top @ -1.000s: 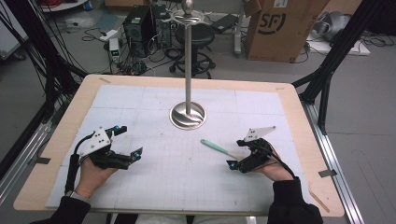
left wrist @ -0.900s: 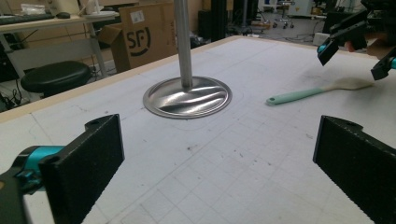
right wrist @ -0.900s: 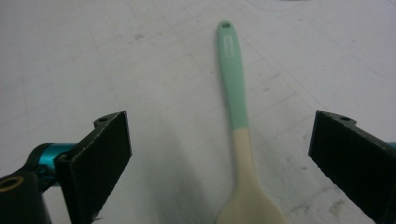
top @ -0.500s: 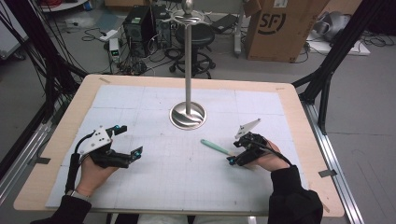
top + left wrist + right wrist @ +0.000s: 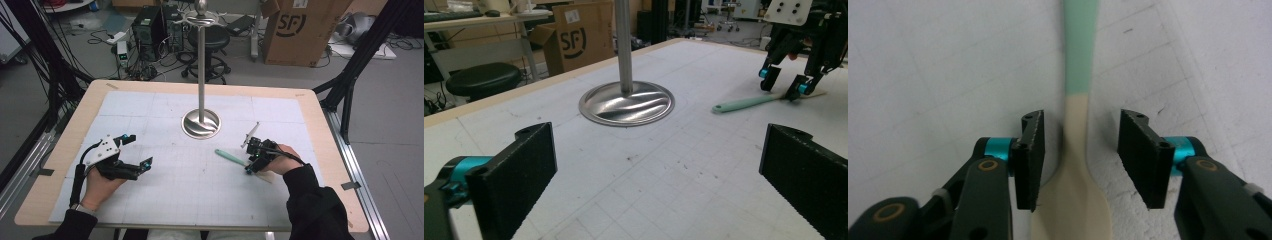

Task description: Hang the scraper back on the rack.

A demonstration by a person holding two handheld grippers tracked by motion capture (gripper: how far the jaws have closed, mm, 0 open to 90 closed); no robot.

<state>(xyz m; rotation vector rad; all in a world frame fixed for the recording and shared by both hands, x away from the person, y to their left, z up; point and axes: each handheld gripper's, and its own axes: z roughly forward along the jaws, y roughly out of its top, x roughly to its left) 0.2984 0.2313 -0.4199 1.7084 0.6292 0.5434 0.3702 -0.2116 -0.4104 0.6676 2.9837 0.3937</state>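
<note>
A spatula [image 5: 229, 156] with a mint-green handle and a cream blade lies flat on the white grid mat [image 5: 165, 190], right of centre. My right gripper [image 5: 250, 162] points down over the join of handle and blade. In the right gripper view the spatula [image 5: 1079, 60] runs between the two pads of the right gripper [image 5: 1080, 135], with a narrow gap on each side. Its jaws have just been closing and the pads do not press on the spatula. My left gripper [image 5: 141, 150] rests at the left with its jaws wide open [image 5: 659, 165] and nothing between them.
A metal stand with a round shiny base [image 5: 201, 124] and a tall pole rises at the middle of the mat, just behind the spatula. Beyond the wooden table edge [image 5: 200, 85] are a cardboard box [image 5: 300, 30], a stool and cables on the floor.
My right gripper moved left along the mat onto the spatula and tipped downward, and its jaws came closer together around it. My left gripper stayed put.
</note>
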